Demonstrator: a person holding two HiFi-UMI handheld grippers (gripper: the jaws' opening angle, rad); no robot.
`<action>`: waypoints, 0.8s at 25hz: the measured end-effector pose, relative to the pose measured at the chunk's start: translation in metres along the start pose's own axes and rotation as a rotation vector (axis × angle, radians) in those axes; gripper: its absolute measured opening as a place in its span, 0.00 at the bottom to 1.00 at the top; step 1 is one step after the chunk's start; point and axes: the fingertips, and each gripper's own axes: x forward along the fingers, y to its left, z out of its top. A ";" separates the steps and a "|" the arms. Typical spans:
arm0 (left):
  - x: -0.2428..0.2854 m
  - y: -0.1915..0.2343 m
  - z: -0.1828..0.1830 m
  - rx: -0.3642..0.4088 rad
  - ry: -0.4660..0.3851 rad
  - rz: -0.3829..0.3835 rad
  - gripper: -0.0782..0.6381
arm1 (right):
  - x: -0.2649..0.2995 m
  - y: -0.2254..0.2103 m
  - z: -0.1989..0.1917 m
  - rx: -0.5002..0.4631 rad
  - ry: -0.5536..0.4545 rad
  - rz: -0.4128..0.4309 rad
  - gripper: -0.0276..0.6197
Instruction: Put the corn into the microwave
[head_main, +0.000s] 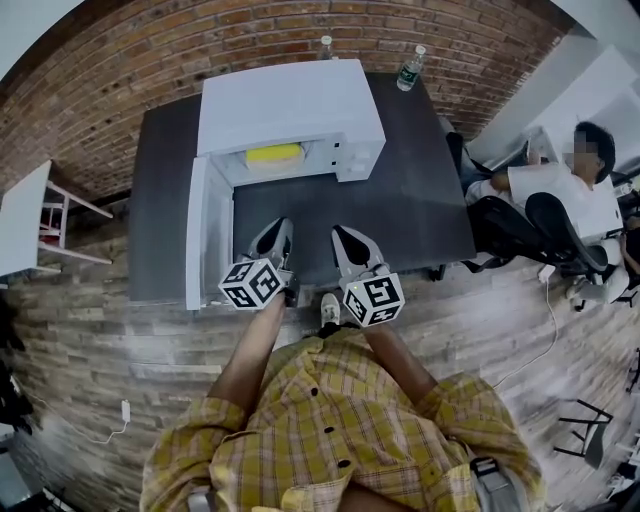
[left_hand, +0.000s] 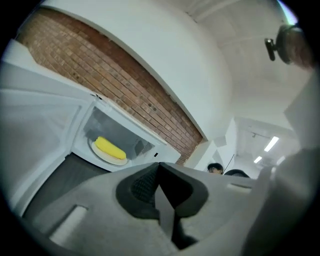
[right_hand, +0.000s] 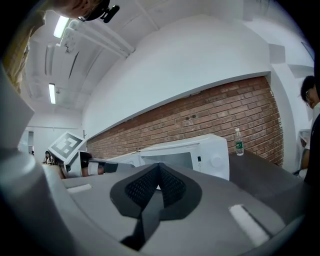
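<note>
A brick wall (head_main: 150, 60) is running behind everything, and pale plank flooring (head_main: 90, 330) is spreading to the left, right and near side. A dark table (head_main: 420, 190) is standing against the wall, carrying a white microwave (head_main: 285, 105) at its far left. The microwave door (head_main: 197, 230) is hanging wide open to the left. The corn (head_main: 274, 153) is lying inside the cavity on a pale plate (left_hand: 107, 159).

At the right, a seated person (head_main: 560, 190) is being cut off by the picture's edge. Two bottles (head_main: 411, 67) are standing at the table's far edge; one is half hidden behind the microwave, and the green label on the other is too small to read.

The left gripper (head_main: 278, 232) and the right gripper (head_main: 343, 238) are hovering side by side over the table's near part. Each is keeping its jaws pressed together with nothing between them.
</note>
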 end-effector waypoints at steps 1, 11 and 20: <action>-0.004 -0.001 0.001 0.040 0.000 0.011 0.10 | -0.001 0.001 0.001 0.001 -0.003 -0.001 0.05; -0.037 -0.020 -0.006 0.317 0.006 0.033 0.10 | -0.015 0.019 0.005 -0.016 -0.014 0.019 0.05; -0.065 -0.033 -0.002 0.483 -0.054 0.104 0.10 | -0.020 0.030 0.002 -0.024 -0.014 0.035 0.05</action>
